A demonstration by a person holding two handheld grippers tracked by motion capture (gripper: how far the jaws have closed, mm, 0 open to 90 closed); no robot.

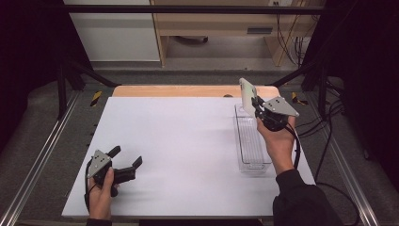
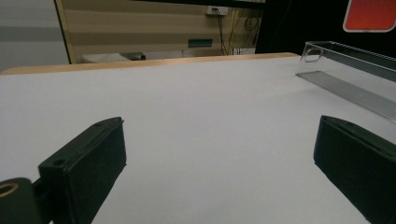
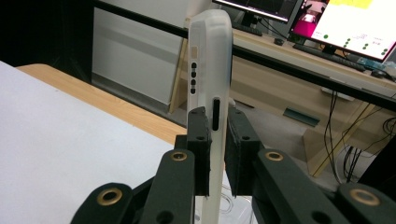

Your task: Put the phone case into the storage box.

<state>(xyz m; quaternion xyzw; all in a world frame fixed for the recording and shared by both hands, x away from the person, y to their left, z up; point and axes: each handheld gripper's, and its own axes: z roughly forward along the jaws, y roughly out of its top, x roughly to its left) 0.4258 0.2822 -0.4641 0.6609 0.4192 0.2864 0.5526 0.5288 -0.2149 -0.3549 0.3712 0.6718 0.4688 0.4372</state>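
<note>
Phone point(image 3: 208, 88), one only, is standing upright on its long axis above the far end of the single clear tray point(image 1: 252, 150), its narrow edge facing the right gripper point(image 3: 217, 140), whose jaws are clamping it. Left gripper point(image 1: 126, 157) is resting on the white table point(image 1: 179, 141), jaws spread, grasping nothing.

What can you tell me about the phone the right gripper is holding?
The phone looks like a slim white or pale smartphone with rounded corners, possibly in a light case. Its bottom edge faces the right gripper's camera, showing a slot-shaped port and a row of small holes. It stands upright on edge, pinched across its thickness by the right gripper, lifted above the far end of the clear plastic tray. Only the gripper's pads touch it.
</note>
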